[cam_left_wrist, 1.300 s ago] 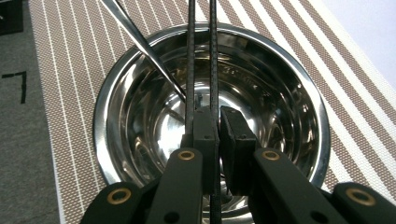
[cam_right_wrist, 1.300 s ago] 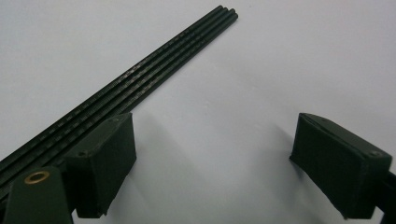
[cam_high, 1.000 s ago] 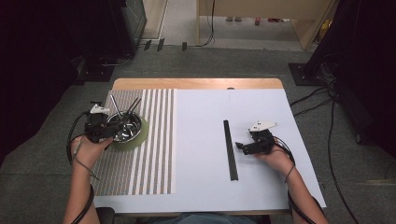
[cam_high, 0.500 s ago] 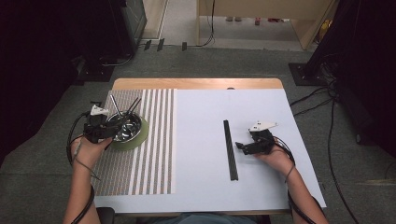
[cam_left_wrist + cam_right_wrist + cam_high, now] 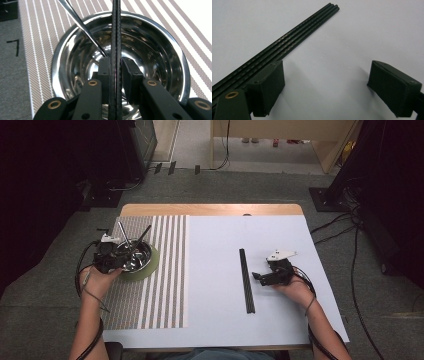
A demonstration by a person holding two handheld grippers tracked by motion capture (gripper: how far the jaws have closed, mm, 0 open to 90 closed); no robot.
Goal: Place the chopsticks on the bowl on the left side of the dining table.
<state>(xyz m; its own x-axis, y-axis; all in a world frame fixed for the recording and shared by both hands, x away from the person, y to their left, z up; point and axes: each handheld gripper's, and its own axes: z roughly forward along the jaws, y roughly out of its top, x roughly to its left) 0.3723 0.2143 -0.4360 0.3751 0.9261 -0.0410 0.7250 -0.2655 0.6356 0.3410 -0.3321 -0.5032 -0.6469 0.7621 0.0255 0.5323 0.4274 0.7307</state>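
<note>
- 2 grippers work over the bench (image 5: 215, 330).
- Left gripper (image 5: 115, 72) has its jaws clamped on a black rod (image 5: 116, 30) over a steel bowl (image 5: 160, 35); a metal rod (image 5: 82, 27) leans inside.
- Right gripper (image 5: 327, 85), jaws wide apart, sits beside a rod bundle (image 5: 294, 35) lying on the bench.

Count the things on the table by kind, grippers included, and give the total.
Black rods: 4, three lying together, plus one held rod in the left gripper
Silver rod: 1
Steel bowl: 1
Green plate: 1
Striped mat: 1
Grippers: 2, the left gripper and the right gripper
Total: 10
</note>
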